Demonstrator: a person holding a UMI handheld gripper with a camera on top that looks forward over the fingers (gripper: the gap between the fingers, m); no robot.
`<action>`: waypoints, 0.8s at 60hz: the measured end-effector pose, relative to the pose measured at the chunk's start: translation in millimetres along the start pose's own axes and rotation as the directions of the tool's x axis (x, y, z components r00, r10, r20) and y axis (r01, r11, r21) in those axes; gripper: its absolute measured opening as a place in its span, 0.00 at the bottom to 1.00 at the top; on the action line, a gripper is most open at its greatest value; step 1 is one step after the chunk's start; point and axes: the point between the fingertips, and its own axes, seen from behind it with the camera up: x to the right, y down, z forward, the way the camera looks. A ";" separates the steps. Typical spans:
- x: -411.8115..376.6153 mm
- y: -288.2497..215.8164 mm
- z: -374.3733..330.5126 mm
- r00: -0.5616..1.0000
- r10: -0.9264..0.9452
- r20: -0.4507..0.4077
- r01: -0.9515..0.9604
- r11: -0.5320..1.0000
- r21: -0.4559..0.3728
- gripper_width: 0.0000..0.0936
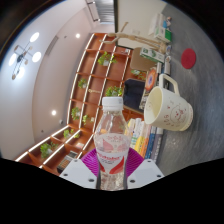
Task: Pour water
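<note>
A clear plastic water bottle (112, 140) with a white cap and a red and white label stands between my fingers. Both purple pads press on its sides, so my gripper (112, 165) is shut on it and holds it up. The whole view is tilted. A cream mug (170, 107) with a handle stands just beyond the bottle, to its right, on a white table (195, 140). The mug's opening faces toward the bottle's cap.
A wooden shelf unit (95, 90) with small green plants fills the background behind the bottle. A stack of colourful books (140, 135) lies by the mug. A red round thing (189, 58) hangs on the far wall.
</note>
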 end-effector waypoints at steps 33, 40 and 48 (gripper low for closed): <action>-16.7 -35.5 45.6 0.671 0.722 0.168 -0.731 0.682 -0.011 0.37; -15.1 -34.3 44.8 0.673 0.721 0.164 -0.730 0.684 -0.012 0.37; -8.8 -23.1 41.5 0.716 0.688 0.118 -0.691 0.722 -0.015 0.37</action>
